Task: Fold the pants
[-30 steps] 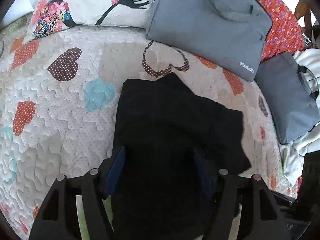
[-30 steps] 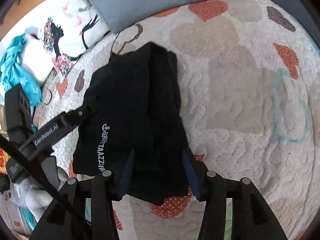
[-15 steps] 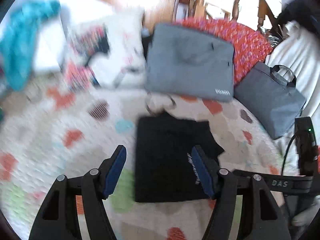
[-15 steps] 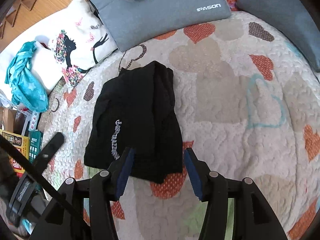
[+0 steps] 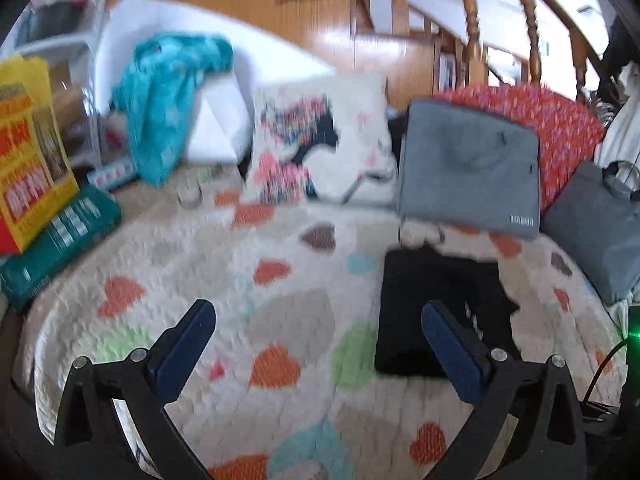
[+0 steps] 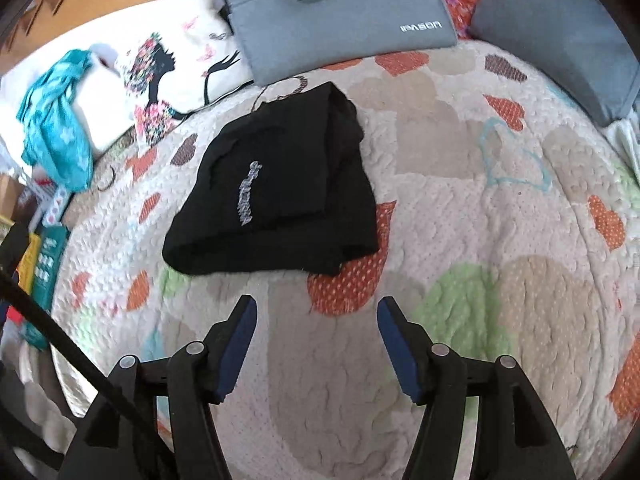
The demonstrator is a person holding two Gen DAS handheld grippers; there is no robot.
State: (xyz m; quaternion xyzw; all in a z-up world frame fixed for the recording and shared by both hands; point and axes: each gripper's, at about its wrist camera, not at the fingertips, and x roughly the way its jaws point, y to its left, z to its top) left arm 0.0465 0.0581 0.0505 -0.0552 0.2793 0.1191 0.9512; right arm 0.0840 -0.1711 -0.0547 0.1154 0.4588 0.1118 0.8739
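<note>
Folded black fabric pants [image 6: 280, 196] lying on heart-patterned quilted bed [image 6: 460, 208], folding judged finished. Left claw [image 5: 316, 344] and right claw [image 6: 314, 340] being spread, nothing between jaws. Next: only tidying being called for.

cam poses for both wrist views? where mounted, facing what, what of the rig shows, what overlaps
Left wrist: on the left gripper, angled shallowly across the quilt toward pillows and banister; its own two fingers show, wide open, nothing between them.
Right wrist: on the right gripper, pitched steeper down at the quilt; its own fingers show, open and empty, short of the folded black pants.
Shared: pants, light grey laptop bag, silhouette pillow, teal cloth.
</note>
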